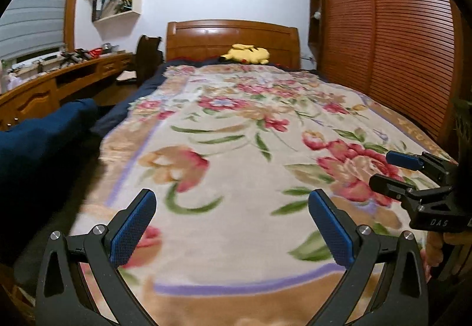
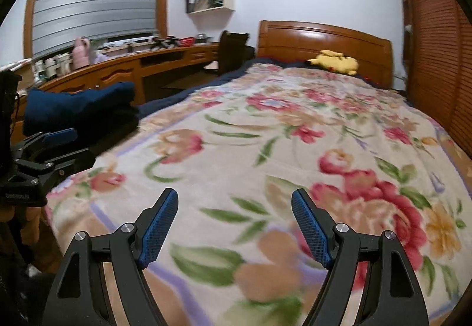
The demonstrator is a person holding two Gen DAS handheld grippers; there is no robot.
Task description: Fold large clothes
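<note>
Both the left gripper (image 1: 231, 225) and right gripper (image 2: 234, 227) gape empty; the dark blue garment (image 2: 79, 107), probably soft and limp, wants gripping at its edges.

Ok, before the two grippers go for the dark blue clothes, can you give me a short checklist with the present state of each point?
1. Left gripper open with nothing between its blue pads: ok.
2. Right gripper open and empty: ok.
3. Dark blue folded clothes in view, at the left edge of the bed: ok.
4. Either gripper touching the clothes: not ok, both are above the floral fleece blanket, apart from the pile.
5. Blanket free for folding: ok near the grippers; the yellow plush toy lies far off by the wooden headboard.
6. What kind of garment the pile is: cannot tell.
</note>
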